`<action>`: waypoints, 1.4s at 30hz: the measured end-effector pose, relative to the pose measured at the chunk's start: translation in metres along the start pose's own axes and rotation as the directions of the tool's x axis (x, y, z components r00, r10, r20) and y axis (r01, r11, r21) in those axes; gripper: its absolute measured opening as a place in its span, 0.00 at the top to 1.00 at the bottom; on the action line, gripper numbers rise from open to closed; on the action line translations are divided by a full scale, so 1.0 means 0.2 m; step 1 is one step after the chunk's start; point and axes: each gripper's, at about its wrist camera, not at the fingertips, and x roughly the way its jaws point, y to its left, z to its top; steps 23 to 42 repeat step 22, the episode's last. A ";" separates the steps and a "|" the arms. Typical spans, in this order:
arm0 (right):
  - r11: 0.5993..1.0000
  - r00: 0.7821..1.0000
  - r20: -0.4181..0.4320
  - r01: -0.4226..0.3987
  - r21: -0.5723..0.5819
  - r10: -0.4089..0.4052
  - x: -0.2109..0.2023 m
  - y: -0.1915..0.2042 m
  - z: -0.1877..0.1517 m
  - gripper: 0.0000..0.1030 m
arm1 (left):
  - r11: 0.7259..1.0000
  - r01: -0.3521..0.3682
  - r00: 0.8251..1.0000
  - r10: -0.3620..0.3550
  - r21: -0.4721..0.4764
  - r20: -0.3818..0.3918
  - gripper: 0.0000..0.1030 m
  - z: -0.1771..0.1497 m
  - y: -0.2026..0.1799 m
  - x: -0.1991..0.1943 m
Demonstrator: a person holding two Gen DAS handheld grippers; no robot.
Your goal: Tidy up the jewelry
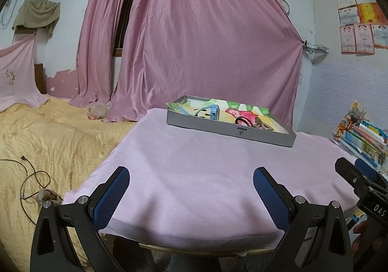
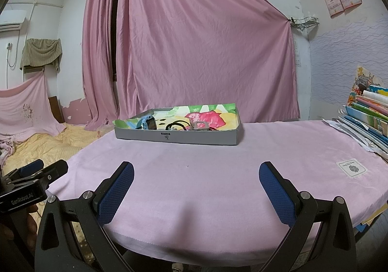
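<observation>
Pink-clothed table [image 2: 218, 170]: bare in front of the grey tray [image 2: 177, 137]. Inside the tray are seen a blue watch [image 2: 148, 123], black bands [image 2: 177, 125], a grey piece [image 2: 200, 125]. Left gripper [image 1: 191, 195] and right gripper [image 2: 196, 189], fingers spread wide and empty, are held well short of the tray. A low, level approach over its near wall is judged best.

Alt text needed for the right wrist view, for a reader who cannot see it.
The open right gripper hovers empty over a pink tablecloth, facing a shallow grey box that holds a blue smartwatch, black cords and a grey buckle-like piece. The left gripper shows at the left edge.
</observation>
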 end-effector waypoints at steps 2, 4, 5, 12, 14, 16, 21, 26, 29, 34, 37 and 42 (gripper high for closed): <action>1.000 1.000 0.000 0.001 0.001 -0.001 0.00 0.00 0.00 0.02 | 1.000 0.007 1.000 -0.007 -0.012 -0.002 0.01 -0.01 0.01 0.00; 1.000 1.000 0.000 0.001 0.002 -0.001 0.00 0.00 0.00 0.02 | 1.000 -0.003 1.000 0.003 -0.014 -0.003 0.01 -0.01 0.01 0.00; 1.000 1.000 0.000 0.000 0.001 0.000 0.00 0.01 -0.01 0.02 | 1.000 -0.007 1.000 0.007 -0.012 0.001 0.01 -0.01 0.01 0.00; 1.000 1.000 0.000 0.001 0.002 -0.001 0.00 0.01 0.00 0.02 | 0.999 -0.043 0.998 0.043 -0.004 0.039 0.01 0.00 0.00 -0.02; 1.000 1.000 0.000 0.001 0.002 -0.001 0.00 0.00 0.00 0.02 | 0.998 -0.055 0.998 0.055 -0.001 0.038 0.01 0.00 0.00 -0.02; 1.000 1.000 -0.001 0.001 0.002 -0.001 0.00 0.01 -0.01 0.02 | 0.998 -0.059 0.998 0.059 0.000 0.034 0.01 0.00 0.00 -0.02; 1.000 1.000 -0.002 0.002 0.004 -0.002 0.00 0.02 -0.02 0.02 | 0.998 -0.057 0.998 0.057 -0.002 0.030 0.01 0.01 0.00 -0.02; 1.000 1.000 -0.003 0.002 0.005 -0.002 0.00 0.02 -0.02 0.02 | 0.998 -0.058 0.998 0.058 -0.002 0.030 0.01 0.01 0.00 -0.01; 1.000 1.000 -0.003 0.002 0.005 -0.002 0.00 0.02 -0.02 0.02 | 0.998 -0.058 0.998 0.058 -0.002 0.030 0.01 0.01 0.00 -0.01; 1.000 1.000 -0.003 0.002 0.005 -0.002 0.00 0.02 -0.02 0.02 | 0.998 -0.058 0.998 0.058 -0.002 0.030 0.01 0.01 0.00 -0.01; 1.000 1.000 -0.003 0.002 0.005 -0.002 0.00 0.02 -0.02 0.02 | 0.998 -0.058 0.998 0.058 -0.002 0.030 0.01 0.01 0.00 -0.01; 1.000 1.000 -0.003 0.002 0.005 -0.002 0.00 0.02 -0.02 0.02 | 0.998 -0.058 0.998 0.058 -0.002 0.030 0.01 0.01 0.00 -0.01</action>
